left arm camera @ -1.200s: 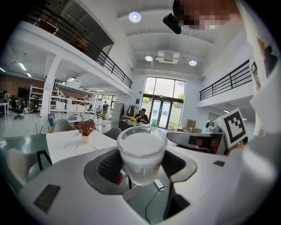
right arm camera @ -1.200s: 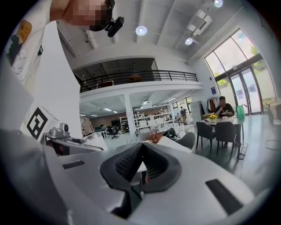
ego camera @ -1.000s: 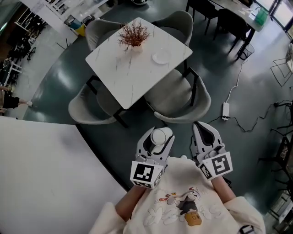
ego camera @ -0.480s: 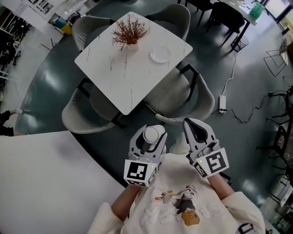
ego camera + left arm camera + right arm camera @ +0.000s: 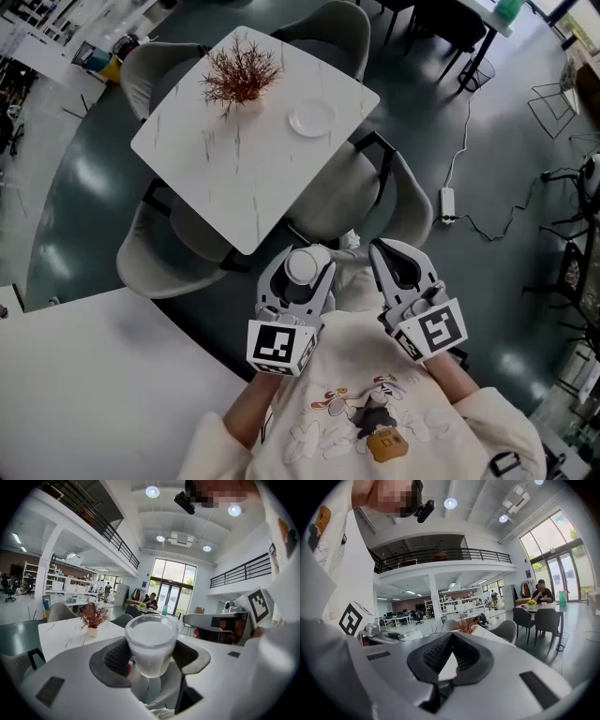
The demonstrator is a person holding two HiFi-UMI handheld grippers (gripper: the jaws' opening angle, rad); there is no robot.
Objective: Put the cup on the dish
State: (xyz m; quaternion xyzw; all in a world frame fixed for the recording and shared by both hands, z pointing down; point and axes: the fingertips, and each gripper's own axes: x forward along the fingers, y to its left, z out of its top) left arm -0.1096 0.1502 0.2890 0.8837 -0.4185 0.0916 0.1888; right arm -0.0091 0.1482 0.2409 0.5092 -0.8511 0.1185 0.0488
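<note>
**Grey floor, white table ahead: cup in transit, gap closing**

Open hall, glossy grey floor, white marble-look table [image 5: 246, 178] ringed by pale tub chairs [image 5: 361, 192]. On the table are a reddish dried plant [image 5: 239, 77] and, just beside it toward the right edge, the white dish [image 5: 312, 118], bare.

Change over the last second:
- Table's near corner now sits closer to both grippers in the head view. The whole table has slid left and a little down in frame. Reads as the person walking up to it.
- Dish has drifted left with the table. Its place beside the plant is unchanged.
- Both grippers have kept the same pose throughout, carried low against the body.

Tools:
- Left gripper [image 5: 300, 274] is clamped on the cup [image 5: 302, 263]. The left gripper view shows the translucent cup [image 5: 151, 641] upright, pinched low on its wall between the ribbed pads [image 5: 118, 657]. Grip unchanged from the earlier frames.
- Right gripper [image 5: 398, 262] is closed on nothing; the right gripper view shows its pads meeting at the tips.

Task reading: carry phase, not placement. Cup is still well apart from the dish, with a chair and a stretch of tabletop between. My judgement is that more approach is needed before the left arm can reach over the chair back to the dish.
</note>
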